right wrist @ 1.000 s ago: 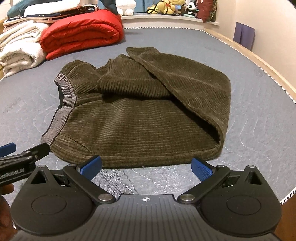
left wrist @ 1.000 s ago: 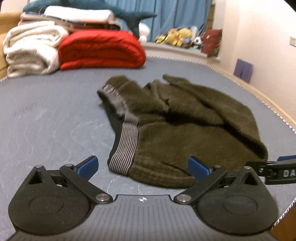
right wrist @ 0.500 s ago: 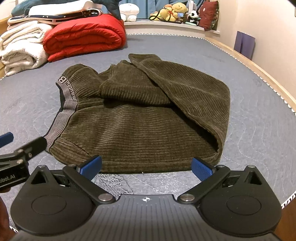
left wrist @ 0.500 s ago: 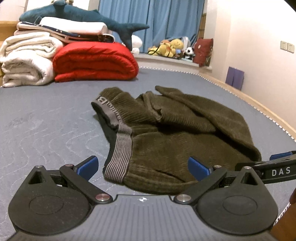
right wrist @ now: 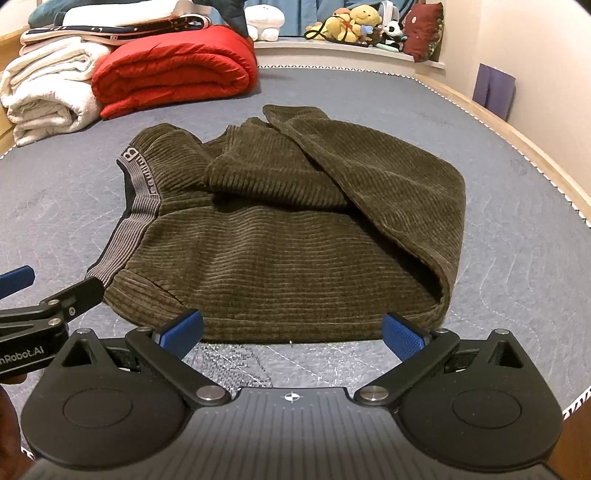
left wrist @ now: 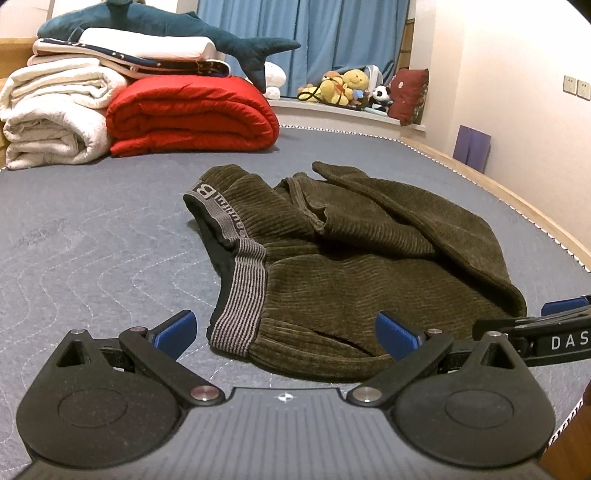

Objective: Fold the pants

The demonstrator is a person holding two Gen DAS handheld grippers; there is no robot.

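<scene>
Dark olive corduroy pants (left wrist: 362, 258) (right wrist: 295, 229) lie bunched and folded over on the grey quilted mattress (left wrist: 92, 240) (right wrist: 517, 240), with a grey striped waistband (left wrist: 243, 291) (right wrist: 136, 206) on their left side. My left gripper (left wrist: 284, 334) is open just before the waistband's near corner, holding nothing. My right gripper (right wrist: 291, 334) is open too, hovering at the near hem of the pants, nothing between its blue pads. Each gripper shows at the edge of the other's view.
At the far left stand a rolled red quilt (left wrist: 192, 114) (right wrist: 173, 70), white folded blankets (left wrist: 55, 114) (right wrist: 48, 92) and a plush shark (left wrist: 166, 26). Soft toys (left wrist: 343, 88) (right wrist: 354, 22) line the window ledge. The mattress's wooden edge (left wrist: 517, 199) (right wrist: 535, 155) runs along the right.
Both grippers have risen and tilted up slightly, so more of the room shows. The pants lie as before, and both grippers stay open.
</scene>
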